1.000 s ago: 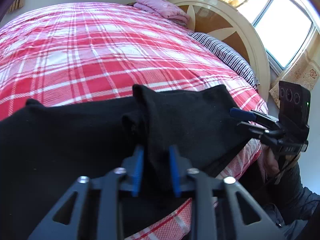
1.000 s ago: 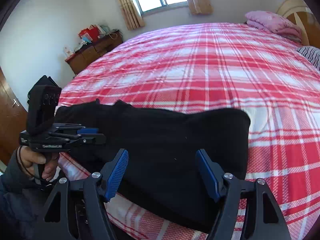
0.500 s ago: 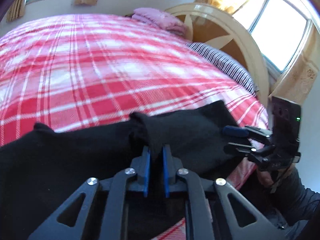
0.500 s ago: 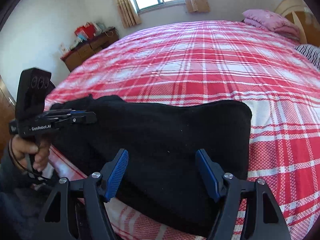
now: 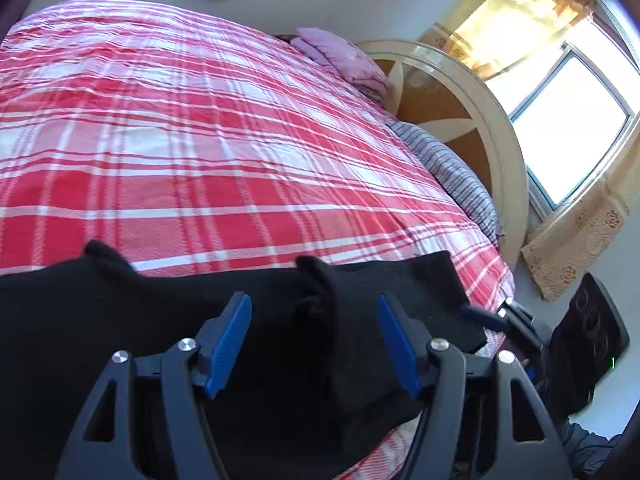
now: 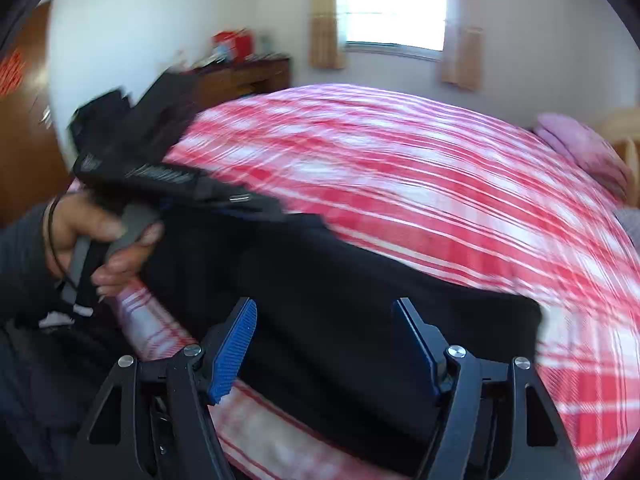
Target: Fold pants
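A bed (image 5: 200,140) under a red-and-white plaid cover fills the room; a cream and brown arched headboard (image 5: 472,112) backs it, with a pink pillow (image 5: 344,60) and a striped pillow (image 5: 452,172); sunlit windows (image 5: 568,128) with beige curtains (image 6: 324,16); white walls (image 6: 132,32); a cluttered wooden dresser (image 6: 240,76); a brown door (image 6: 24,120).

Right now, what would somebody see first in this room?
Probably the big red and white checked bedcover, which fills most of the bed. Black pants lie across its near edge, with the open left tool over a raised fold in them. A bright window glows beside the headboard.
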### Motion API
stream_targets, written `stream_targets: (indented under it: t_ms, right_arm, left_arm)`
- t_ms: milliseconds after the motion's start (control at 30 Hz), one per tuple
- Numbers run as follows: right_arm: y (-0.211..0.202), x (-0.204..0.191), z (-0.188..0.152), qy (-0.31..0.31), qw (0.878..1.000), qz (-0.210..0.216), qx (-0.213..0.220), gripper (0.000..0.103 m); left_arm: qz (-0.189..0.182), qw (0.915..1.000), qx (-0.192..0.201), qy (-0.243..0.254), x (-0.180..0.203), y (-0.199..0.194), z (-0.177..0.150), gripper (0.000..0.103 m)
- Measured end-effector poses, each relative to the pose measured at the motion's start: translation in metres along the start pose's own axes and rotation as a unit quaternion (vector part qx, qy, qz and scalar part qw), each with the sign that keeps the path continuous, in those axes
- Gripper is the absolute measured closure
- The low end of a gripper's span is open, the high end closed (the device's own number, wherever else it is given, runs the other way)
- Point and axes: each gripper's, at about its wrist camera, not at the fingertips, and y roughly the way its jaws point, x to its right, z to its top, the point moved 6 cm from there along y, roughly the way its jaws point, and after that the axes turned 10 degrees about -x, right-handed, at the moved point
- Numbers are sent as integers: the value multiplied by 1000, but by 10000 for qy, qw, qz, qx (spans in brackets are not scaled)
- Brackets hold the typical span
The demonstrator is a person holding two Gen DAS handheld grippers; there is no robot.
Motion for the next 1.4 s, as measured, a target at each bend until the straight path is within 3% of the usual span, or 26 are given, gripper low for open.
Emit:
stream_targets:
  t_ms: [67,133,200,333,500,667,767,833,900,1000,1067,1233,1400]
  right_arm:
    - [16,-16,3,-272,9995,-35,-185,33]
    - [34,-28,4,-550,9977,-181,-346,44]
    - [46,-28,4,-573,9964,-413,-474,73]
    - [51,-21,7,-429,9971,-391,-494,95]
    - [33,-28,-1,-582,9970,-190,-474,97]
    - [20,-38,-9,-821,9959,61,-379,97]
    - [35,-39,-13,-825,9952,-276,-458,96]
    - [41,-37,-15,-776,9957,-157,-475,83]
    - [36,-35,-15,-785,9953,-51,-560,36]
    - [14,-26,-11,-551,9977,255,-304,34]
    - [6,-19,-10,-458,9982,284,-246,34]
    - [10,-11,-14,-221,9986,362,-314,34]
    - [30,-26,-22,-510,9962,304,-631,34]
  left_arm:
    - [-77,9999,-84,-16,1,5,2,35]
    - [-63,9998,-170,-51,-3,12,4,35]
    - [-82,9997,-193,-155,-10,15,6,35]
    - [-216,9990,-165,-359,-20,16,9,35]
    - [-166,9991,-175,-345,-21,18,11,35]
    - [-136,9993,-152,-326,-23,19,12,35]
    - [-113,9993,-133,-320,-23,18,12,35]
    - [-20,9994,-30,-331,-22,11,12,35]
    - [99,9995,199,-218,-17,-4,10,35]
    - [383,9987,301,171,-7,-19,0,35]
    - [580,9972,118,458,-3,-19,-10,35]
    - [1457,9842,-140,1001,-7,-10,-28,35]
    - [1327,9857,-149,1023,-9,1,-18,35]
